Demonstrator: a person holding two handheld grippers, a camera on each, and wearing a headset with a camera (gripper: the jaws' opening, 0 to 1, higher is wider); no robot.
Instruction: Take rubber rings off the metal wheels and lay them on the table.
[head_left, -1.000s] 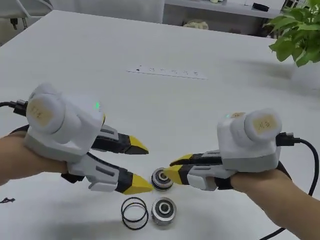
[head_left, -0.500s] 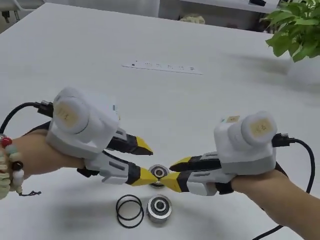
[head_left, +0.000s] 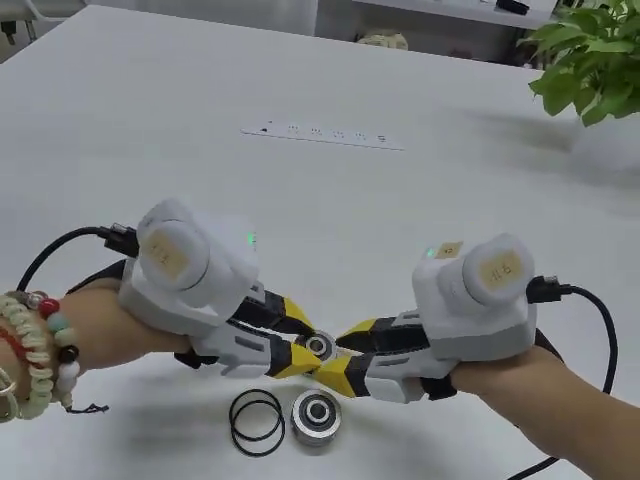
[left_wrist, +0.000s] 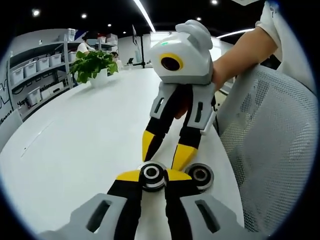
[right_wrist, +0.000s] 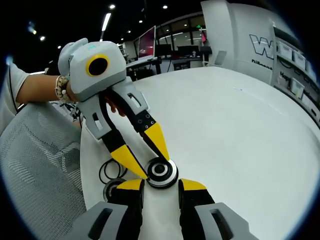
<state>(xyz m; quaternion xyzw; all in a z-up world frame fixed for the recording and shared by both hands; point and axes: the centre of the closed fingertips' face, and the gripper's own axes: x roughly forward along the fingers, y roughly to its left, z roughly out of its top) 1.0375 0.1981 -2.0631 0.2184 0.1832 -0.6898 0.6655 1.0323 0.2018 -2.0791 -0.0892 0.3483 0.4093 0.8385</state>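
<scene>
Black rubber rings (head_left: 257, 421), two thin overlapping loops, lie flat on the desk (head_left: 300, 200) close to its near edge. Just beside them, to their right, lies a second wheel (head_left: 316, 416) that looks like bare metal to me. So I judge one wheel done and the other in hand.

That other metal wheel (head_left: 318, 346) sits between my two claws, a little farther from the near edge than the bare one. In the left gripper view my left gripper (left_wrist: 152, 175) has its yellow tips closed in on either side of the wheel, holding it. I cannot tell whether the wheel is lifted clear of the desk. The right gripper (right_wrist: 161, 185) stands at a middling gap with nothing between its jaws, its tips right up at the wheel's rim from the opposite side. A dark band shows round the wheel's outer edge in both gripper views — I take it for a ring not yet off, though it is too small to be sure.

The next move, as I read it, needs a firm left clamp while one right tip works under the band. Then I pinch, peel the ring off sideways and lay it by the two loops. The risk is the thin tip slipping off the rubber — or levering the wheel out of the left jaws.
</scene>
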